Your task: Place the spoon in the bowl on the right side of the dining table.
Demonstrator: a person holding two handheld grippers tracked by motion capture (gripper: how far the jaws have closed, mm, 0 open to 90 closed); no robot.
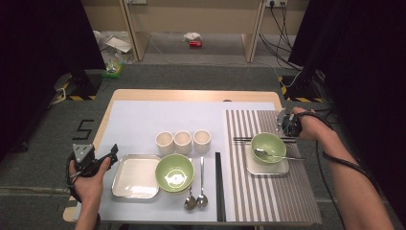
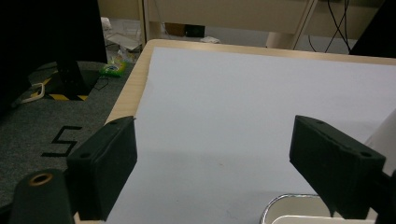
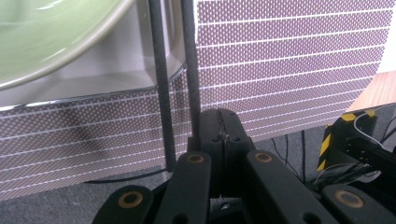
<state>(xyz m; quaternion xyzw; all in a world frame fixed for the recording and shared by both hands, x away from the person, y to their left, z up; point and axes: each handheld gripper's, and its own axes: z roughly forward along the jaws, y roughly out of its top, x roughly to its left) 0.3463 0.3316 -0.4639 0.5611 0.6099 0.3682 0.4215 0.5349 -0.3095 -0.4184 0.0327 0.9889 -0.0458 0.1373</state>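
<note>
Two black chopsticks (image 3: 175, 84) are running straight out ahead of the right gripper (image 3: 219, 126), whose jaws are clamping shut on one stick's near end; the pair is lying on the striped placemat (image 1: 268, 191) behind the green bowl (image 1: 268, 146). Left gripper (image 1: 103, 160) is idling open, well apart.

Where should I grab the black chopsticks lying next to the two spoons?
Probably the near end of the black chopsticks, coming from above with the tool's jaws spanning both sticks: they lie flat, side by side, and the spoons crowd their left.
</note>
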